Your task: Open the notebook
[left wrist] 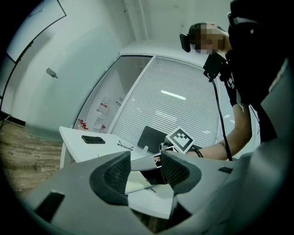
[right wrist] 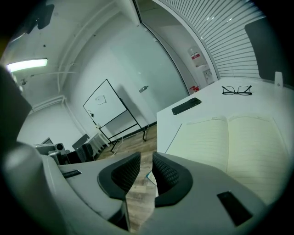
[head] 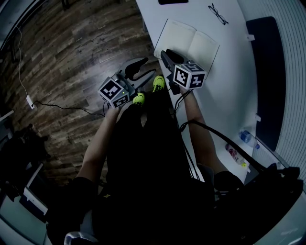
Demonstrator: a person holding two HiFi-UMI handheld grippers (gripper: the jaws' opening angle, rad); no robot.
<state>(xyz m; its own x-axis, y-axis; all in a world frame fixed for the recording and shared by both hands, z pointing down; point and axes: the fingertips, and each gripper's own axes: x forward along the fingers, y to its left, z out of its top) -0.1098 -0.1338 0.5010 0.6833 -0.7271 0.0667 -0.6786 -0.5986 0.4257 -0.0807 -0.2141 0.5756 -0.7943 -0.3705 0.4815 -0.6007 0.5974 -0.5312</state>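
The notebook (head: pixel 191 40) has matt cream paper pages, the worktop (head: pixel 229 86) is smooth white, the floor (head: pixel 71 48) grainy wood, and the left claw (left wrist: pixel 143 172) and right claw (right wrist: pixel 141 172) matt grey plastic with ribbed black pads (right wrist: pixel 167 172).

In the head view my right gripper (head: pixel 165 53) covers the near edge of the notebook (head: pixel 189 40), and the phone (head: pixel 173 1) is cut off by the top edge. The left gripper (left wrist: pixel 144 170) shows me only a slice of page between its jaws. The label on the bottle (head: pixel 248 139) near my right arm is too small to read.
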